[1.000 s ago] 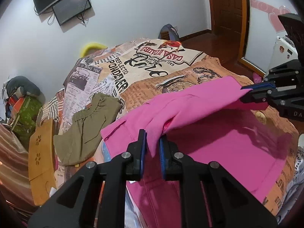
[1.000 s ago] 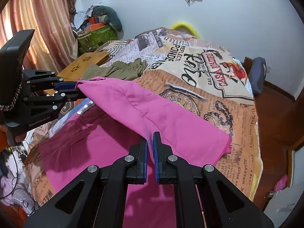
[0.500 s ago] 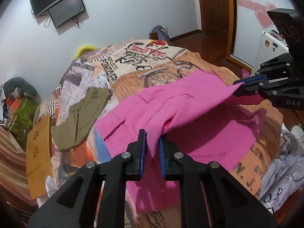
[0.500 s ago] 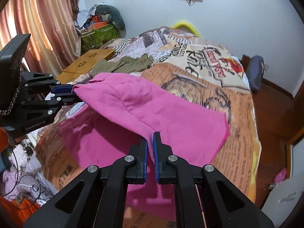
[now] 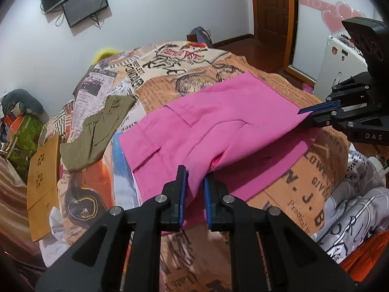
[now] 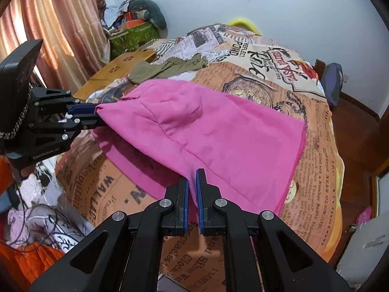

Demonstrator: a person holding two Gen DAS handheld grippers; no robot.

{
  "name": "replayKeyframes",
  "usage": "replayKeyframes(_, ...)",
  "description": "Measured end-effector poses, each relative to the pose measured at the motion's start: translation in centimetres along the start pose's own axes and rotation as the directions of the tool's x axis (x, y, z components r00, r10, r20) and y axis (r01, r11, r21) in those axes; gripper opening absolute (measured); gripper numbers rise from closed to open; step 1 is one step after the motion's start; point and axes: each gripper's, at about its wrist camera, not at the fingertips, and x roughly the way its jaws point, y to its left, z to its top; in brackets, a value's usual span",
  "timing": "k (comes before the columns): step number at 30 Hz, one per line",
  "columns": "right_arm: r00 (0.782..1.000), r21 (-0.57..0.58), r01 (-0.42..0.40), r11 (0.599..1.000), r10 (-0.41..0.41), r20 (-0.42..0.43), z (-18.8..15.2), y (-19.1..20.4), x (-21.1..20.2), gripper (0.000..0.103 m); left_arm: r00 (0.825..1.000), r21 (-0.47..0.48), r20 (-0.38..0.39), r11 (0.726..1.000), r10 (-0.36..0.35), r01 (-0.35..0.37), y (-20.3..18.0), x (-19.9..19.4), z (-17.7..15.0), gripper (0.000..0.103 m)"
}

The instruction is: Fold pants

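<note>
Pink pants (image 5: 218, 121) lie on the newspaper-print bedspread (image 5: 170, 73), folded over on themselves. My left gripper (image 5: 195, 182) is shut on one end of the upper layer's near edge and holds it a little above the lower layer. My right gripper (image 6: 191, 185) is shut on the other end of that edge. The pants also show in the right wrist view (image 6: 218, 131). The right gripper shows at the right of the left wrist view (image 5: 304, 112); the left gripper shows at the left of the right wrist view (image 6: 97, 114).
Olive-green pants (image 5: 102, 126) lie on the bed beyond the pink ones, next to a wooden board (image 5: 41, 177). White printed bedding (image 5: 352, 206) and orange cloth (image 6: 29, 255) lie near the bed's front edge. Curtains (image 6: 48, 24) hang at the left; a door (image 5: 272, 7) stands at the far right.
Both grippers have pulled back toward the bed's front edge with the pink fabric, which now lies lower and flatter. More of the bedspread in front shows.
</note>
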Motion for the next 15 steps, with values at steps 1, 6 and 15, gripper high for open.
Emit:
replayKeyframes(1,1.0,-0.001,0.001,1.0,-0.001,-0.012,-0.2,0.0,0.3,0.005,1.0,0.001,-0.007,1.0,-0.003,0.003,-0.1,0.1,-0.2,0.013)
replayKeyframes(6,0.999,0.011,-0.008,1.0,0.009,-0.039,-1.0,-0.1,0.8,0.005,0.999,0.006,-0.027,1.0,-0.017,0.017,-0.6,0.4,-1.1,0.014)
replayKeyframes(15,0.996,0.073,-0.024,0.997,0.03,-0.085,-2.1,-1.2,0.7,0.007,0.997,-0.056,-0.066,0.997,-0.051,0.047,0.6,0.0,-3.1,0.041)
